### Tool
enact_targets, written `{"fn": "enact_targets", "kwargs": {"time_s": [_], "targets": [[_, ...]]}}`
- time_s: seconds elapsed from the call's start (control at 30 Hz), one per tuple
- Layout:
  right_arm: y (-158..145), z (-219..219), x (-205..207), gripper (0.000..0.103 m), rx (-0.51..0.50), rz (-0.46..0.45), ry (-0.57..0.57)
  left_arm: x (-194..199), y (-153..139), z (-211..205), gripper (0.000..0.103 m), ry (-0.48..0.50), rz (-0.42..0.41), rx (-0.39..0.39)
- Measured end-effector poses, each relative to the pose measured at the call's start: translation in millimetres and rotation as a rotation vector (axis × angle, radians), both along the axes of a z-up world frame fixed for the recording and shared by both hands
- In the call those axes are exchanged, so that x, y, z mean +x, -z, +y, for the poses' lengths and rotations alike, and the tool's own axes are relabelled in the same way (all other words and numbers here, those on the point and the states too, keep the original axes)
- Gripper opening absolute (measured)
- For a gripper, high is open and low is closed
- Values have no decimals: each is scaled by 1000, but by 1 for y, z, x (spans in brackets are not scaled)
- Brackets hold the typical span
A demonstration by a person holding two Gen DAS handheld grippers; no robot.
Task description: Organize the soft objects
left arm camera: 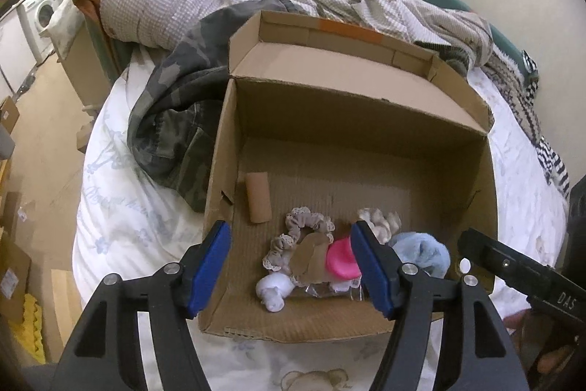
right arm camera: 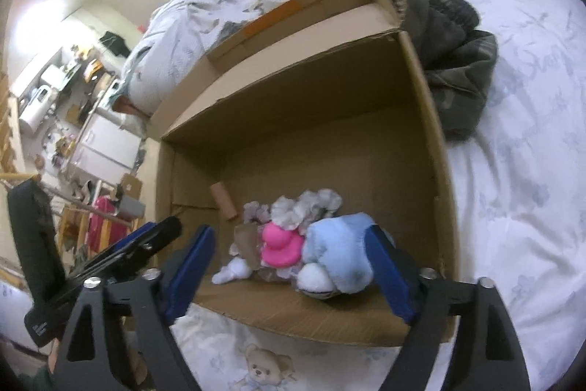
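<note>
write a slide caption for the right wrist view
Open right gripper over a brown cardboard box holding a light blue plush toy.

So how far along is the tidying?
Several soft things already lie in the cardboard box: a pink toy, a lace scrunchie, a light-blue plush. Both the left gripper and right gripper are open, holding nothing. No loose small items show outside.

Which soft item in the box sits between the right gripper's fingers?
The light blue plush. It lies between the open right gripper's fingers; the pink toy and scrunchie lie further left.
</note>
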State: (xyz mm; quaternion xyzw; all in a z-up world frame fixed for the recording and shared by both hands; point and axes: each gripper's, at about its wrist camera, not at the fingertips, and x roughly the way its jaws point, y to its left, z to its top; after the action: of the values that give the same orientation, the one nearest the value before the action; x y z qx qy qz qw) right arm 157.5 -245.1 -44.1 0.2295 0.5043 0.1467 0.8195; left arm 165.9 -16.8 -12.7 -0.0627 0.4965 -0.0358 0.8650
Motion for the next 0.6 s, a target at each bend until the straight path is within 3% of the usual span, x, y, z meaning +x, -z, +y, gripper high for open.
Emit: {"fn": "enact_targets", "kwargs": {"time_s": [0.17, 0.27, 0.6], "targets": [[-15, -9, -7, 102, 0, -55, 26, -10, -18, 3, 65, -8, -95, 37], [-30, -12, -17, 103, -36, -125, 45, -22, -31, -4, 65, 19, -176, 142], [-57, -22, -52, 103, -164, -246, 120, -55, -50, 17, 65, -62, -194, 141]]}}
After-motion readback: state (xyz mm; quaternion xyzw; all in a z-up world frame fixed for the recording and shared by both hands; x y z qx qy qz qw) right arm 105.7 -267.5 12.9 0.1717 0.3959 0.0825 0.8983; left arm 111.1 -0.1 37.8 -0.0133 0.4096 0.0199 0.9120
